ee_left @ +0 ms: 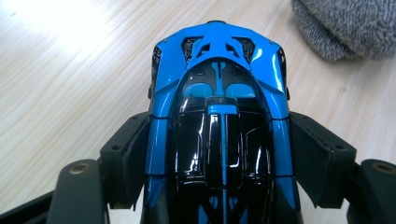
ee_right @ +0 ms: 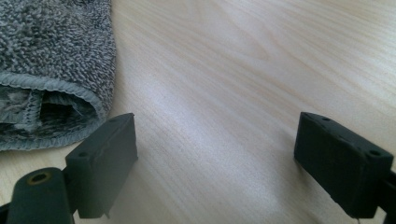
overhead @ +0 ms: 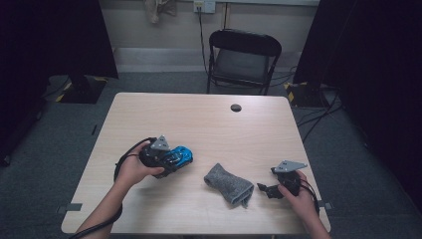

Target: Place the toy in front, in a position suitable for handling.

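My left gripper (ee_left: 219, 154) has its jaws clamped on the sides of the blue and black toy car (ee_left: 219, 116), pads against its flanks; in the high view I see the car (overhead: 178, 157) at the table's (overhead: 199, 119) left-front part, and it looks lifted just off the wood, though I can't be sure from that angle. My right gripper (ee_right: 219, 158) stands wide with nothing between the jaws, low over the table, its left pad just beside the grey cloth (ee_right: 51, 70), which lies between my two hands
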The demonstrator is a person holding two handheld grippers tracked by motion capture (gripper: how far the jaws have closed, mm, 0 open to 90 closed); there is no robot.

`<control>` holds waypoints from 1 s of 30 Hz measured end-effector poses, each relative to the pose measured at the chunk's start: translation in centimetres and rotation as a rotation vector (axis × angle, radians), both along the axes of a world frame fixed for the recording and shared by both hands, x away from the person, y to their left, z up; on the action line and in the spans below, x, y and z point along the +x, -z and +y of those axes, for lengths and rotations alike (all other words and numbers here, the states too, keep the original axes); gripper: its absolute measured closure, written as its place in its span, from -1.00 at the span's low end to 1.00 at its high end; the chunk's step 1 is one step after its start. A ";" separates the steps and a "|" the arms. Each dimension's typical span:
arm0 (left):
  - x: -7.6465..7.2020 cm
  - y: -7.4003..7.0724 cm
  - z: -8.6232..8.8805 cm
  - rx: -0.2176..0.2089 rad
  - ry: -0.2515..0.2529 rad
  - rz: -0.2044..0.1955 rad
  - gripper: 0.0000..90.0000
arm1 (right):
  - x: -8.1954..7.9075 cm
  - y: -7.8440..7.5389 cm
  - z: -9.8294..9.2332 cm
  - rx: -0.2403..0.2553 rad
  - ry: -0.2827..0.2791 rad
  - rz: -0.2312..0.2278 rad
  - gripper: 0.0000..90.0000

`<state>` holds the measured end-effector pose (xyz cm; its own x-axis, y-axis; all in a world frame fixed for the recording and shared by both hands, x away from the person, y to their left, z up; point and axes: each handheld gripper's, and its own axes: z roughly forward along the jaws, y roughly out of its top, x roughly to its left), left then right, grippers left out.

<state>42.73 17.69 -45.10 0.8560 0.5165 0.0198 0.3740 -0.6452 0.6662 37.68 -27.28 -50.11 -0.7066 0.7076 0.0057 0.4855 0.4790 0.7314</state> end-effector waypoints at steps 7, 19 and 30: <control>0.7 0.5 -2.8 0.014 0.024 -0.002 -0.38 | 0.0 0.0 0.0 0.000 0.000 0.000 -0.72; 1.8 2.0 -6.5 0.039 0.022 -0.017 -0.38 | 0.0 0.0 0.0 0.001 -0.002 0.000 -0.72; 2.1 2.8 -7.8 0.062 0.037 -0.016 -0.38 | 0.0 0.0 0.0 0.001 -0.002 0.000 -0.72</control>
